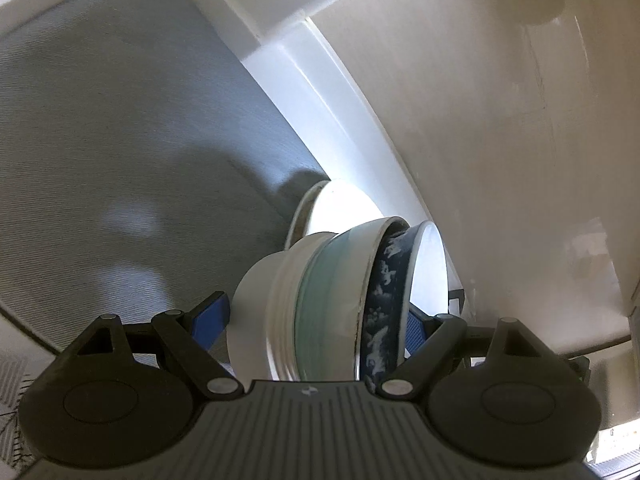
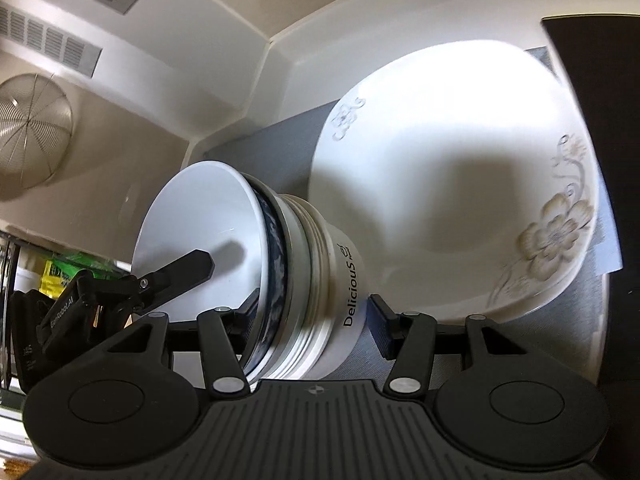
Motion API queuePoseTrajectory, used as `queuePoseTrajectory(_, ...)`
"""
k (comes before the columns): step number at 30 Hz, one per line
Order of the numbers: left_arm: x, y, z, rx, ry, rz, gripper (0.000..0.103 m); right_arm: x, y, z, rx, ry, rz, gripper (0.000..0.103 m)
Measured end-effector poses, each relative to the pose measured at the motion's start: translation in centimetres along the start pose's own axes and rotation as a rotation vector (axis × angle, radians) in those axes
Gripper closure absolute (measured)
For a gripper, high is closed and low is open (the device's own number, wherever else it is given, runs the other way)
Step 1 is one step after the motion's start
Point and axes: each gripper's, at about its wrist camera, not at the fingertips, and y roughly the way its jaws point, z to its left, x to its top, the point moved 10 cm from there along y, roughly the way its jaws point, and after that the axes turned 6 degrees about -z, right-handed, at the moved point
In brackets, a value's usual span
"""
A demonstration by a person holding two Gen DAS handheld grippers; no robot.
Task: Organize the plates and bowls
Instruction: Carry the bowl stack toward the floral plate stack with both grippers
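Note:
A stack of nested bowls [image 2: 296, 280] fills the space between the fingers of both grippers; it has a white inner bowl, a dark blue patterned one, a pale green one and a white bowl marked "DeliciouS". In the left wrist view the same stack [image 1: 340, 304] sits between my left gripper's blue pads [image 1: 212, 316], which touch its sides. My right gripper [image 2: 312, 324] spans the stack, its right pad slightly off the bowl. The left gripper's finger [image 2: 176, 276] reaches into the top bowl. A white flowered plate [image 2: 452, 184] stands beside the stack on the grey liner.
A grey shelf liner [image 1: 120, 152] covers the white cabinet shelf. White cabinet walls [image 1: 500, 120] close in on the stack. A wire mesh strainer [image 2: 28, 136] hangs at left, and a green box [image 2: 68, 268] sits lower left.

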Motion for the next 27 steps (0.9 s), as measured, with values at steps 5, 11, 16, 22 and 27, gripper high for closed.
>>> queuePoseTrajectory(5,-0.2,2.8,-1.6,-0.014,0.024,0.036,0.015,1.5,-0.6,-1.4,-0.03,0.008,-0.035,0.047)
queuePoseTrajectory(11,-0.7,5.9,-3.8,-0.022,0.073,0.075,0.014,3.7,-1.6,-3.8,-0.06,0.039,-0.085,0.047)
queuePoseTrajectory(16,-1.3,7.7,-4.4,-0.008,0.088,0.109,0.014,4.8,-1.8,-5.9,-0.081,0.073,-0.101,0.047)
queuePoseTrajectory(22,-1.5,8.0,-4.6,0.006,0.113,0.116,0.014,5.2,-1.3,-7.7,-0.105,0.092,-0.105,0.05)
queuePoseTrajectory(27,-1.1,8.4,-4.7,0.019,0.126,0.115,0.014,6.1,-1.4,-8.1,-0.139,0.03,-0.14,0.052)
